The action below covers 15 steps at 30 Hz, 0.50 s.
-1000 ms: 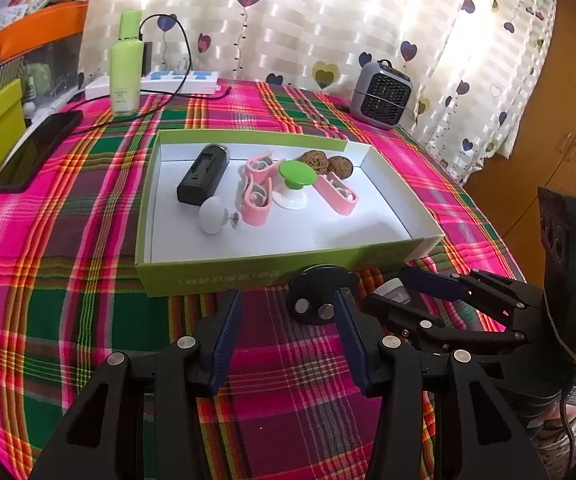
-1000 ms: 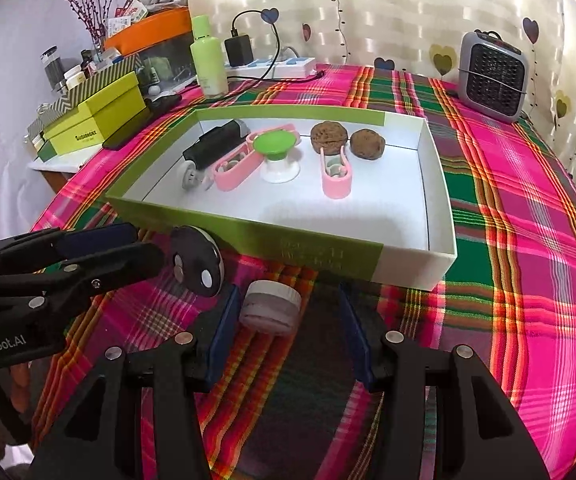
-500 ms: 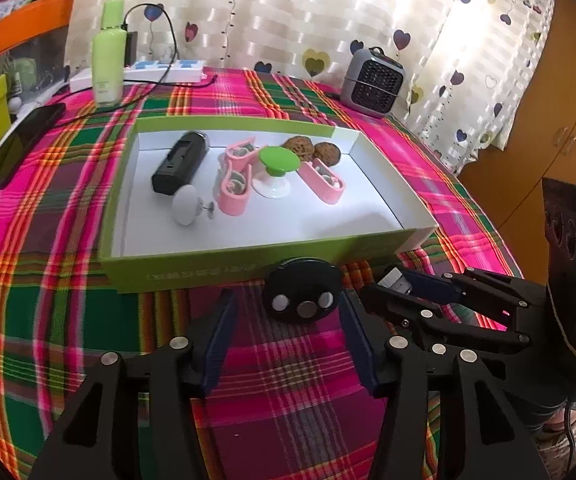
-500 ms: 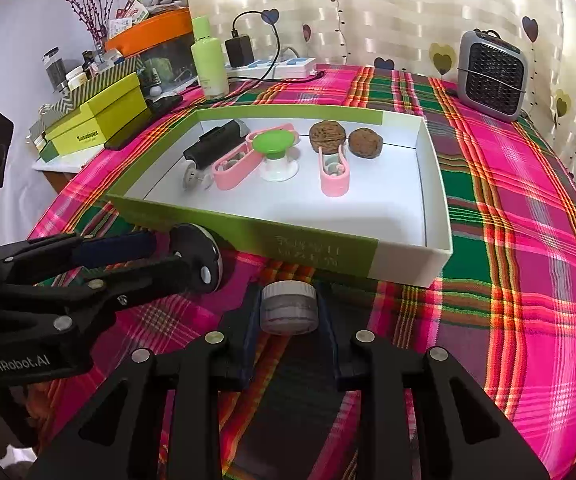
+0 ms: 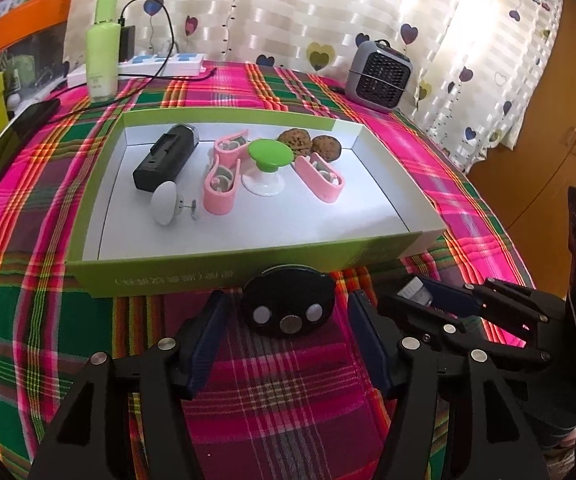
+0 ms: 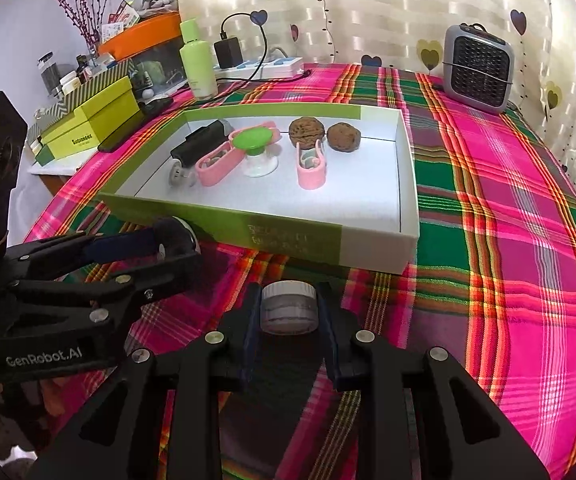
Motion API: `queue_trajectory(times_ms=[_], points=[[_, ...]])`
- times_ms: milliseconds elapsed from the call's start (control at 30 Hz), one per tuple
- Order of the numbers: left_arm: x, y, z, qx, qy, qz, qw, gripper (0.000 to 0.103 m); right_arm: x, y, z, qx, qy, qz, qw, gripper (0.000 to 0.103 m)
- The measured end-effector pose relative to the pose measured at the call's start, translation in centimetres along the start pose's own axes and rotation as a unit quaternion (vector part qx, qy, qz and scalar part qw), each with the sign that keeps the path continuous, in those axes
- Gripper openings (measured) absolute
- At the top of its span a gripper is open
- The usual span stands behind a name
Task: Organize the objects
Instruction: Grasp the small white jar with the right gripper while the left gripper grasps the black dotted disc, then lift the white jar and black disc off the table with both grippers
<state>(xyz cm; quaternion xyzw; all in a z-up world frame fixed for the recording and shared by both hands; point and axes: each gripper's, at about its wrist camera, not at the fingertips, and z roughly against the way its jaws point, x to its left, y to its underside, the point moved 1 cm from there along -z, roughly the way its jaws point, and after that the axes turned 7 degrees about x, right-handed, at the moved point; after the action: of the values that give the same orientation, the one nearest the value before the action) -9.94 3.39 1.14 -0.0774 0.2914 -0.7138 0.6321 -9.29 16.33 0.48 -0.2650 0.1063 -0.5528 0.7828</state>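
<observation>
A green-walled white tray (image 5: pixel 215 276) (image 6: pixel 368 248) holds a black case (image 5: pixel 165 156), three pink clips (image 5: pixel 219 184), a green-topped suction cup (image 5: pixel 268 160), a white knob (image 5: pixel 163 208) and two walnuts (image 5: pixel 295 141). My left gripper (image 5: pixel 288 340) is open around a black round disc (image 5: pixel 288 306) that lies on the plaid cloth just before the tray's front wall. My right gripper (image 6: pixel 288 316) is shut on a small grey jar (image 6: pixel 288 306) beside it, on the cloth. The left gripper also shows in the right wrist view (image 6: pixel 159 248).
A green bottle (image 5: pixel 103 48), a power strip (image 5: pixel 159 65) with a cable, a phone (image 5: pixel 11 140) and a green box (image 6: pixel 87 128) stand at the back left. A small grey heater (image 5: pixel 380 76) stands at the back right. The table edge runs along the right.
My right gripper has closed on the grey jar. My left gripper has moved so the black disc sits centred between its open fingers.
</observation>
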Motion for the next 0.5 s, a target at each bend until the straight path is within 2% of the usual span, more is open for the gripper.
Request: queue_trajectory(times_ms=[233, 500], points=[[-0.13, -0.08, -0.17, -0.002, -0.011, 0.002, 0.9999, 0.06, -0.23, 0.1, 0.12, 0.0, -0.004, -0.001, 1.0, 0.028], [0.25, -0.1, -0.11, -0.004, -0.023, 0.009, 0.9997, 0.045, -0.37, 0.15, 0.13, -0.001, -0.008, -0.003, 1.0, 0.028]])
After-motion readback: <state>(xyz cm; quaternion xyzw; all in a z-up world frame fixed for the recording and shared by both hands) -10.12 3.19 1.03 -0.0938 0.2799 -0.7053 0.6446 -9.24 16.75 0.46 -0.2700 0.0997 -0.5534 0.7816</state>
